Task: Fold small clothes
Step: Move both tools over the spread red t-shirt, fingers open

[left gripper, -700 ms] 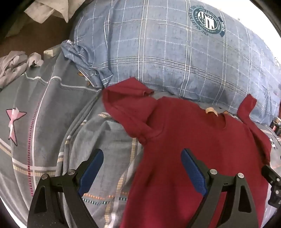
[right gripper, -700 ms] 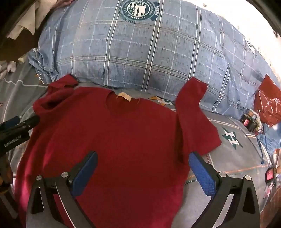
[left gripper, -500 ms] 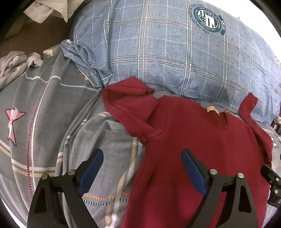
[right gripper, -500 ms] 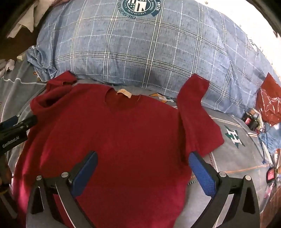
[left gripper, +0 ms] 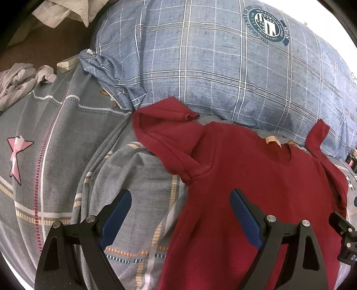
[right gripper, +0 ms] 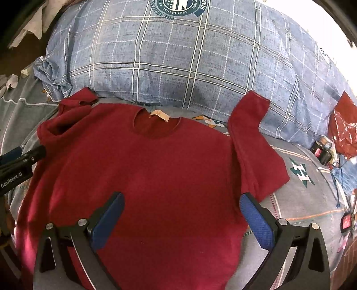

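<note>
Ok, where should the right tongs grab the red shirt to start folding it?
Probably the right sleeve: it lies flat, spread outward off the red shirt onto the bedsheet, hem free. Come from the outer side with the right tongs, open, and pinch that edge.

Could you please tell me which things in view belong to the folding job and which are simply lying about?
Part of the job:
- red T-shirt, spread flat on the bed sheet
- left gripper, open
- right gripper, open

Just lying about:
- blue checked pillow
- crumpled grey cloth
- red plastic bag
- white cloth
</note>
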Demonstrator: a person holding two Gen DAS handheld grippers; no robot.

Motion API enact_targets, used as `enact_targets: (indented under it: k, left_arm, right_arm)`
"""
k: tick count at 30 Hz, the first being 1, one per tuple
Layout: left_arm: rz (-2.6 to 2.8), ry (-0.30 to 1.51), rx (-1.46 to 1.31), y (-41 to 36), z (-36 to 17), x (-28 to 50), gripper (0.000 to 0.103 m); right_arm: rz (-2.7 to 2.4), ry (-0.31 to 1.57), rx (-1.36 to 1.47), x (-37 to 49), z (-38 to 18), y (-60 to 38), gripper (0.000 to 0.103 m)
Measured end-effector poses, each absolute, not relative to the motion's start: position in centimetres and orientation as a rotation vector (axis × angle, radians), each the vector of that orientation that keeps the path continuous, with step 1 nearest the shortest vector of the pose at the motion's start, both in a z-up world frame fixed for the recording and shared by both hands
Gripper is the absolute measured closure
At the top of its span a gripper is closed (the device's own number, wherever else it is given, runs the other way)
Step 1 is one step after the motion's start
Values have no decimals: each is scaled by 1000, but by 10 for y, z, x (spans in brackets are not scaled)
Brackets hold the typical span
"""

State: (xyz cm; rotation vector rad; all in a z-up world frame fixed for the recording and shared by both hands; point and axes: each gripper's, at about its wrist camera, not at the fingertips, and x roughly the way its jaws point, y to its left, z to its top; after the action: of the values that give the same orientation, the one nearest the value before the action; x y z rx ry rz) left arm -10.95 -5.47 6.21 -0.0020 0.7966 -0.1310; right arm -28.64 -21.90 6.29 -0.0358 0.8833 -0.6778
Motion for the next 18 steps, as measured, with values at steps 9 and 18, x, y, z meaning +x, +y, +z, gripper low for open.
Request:
enact_targets:
  k: [9,18]
  left_arm:
    - [-133,792,-5,-53,62,-110,13]
    - [-130,792,-14,-48,63,-107,13]
  right_arm:
    - [-674,886,-34,-283,63,-222,0]
    - [-665,901,-20,-277,61,-219,0]
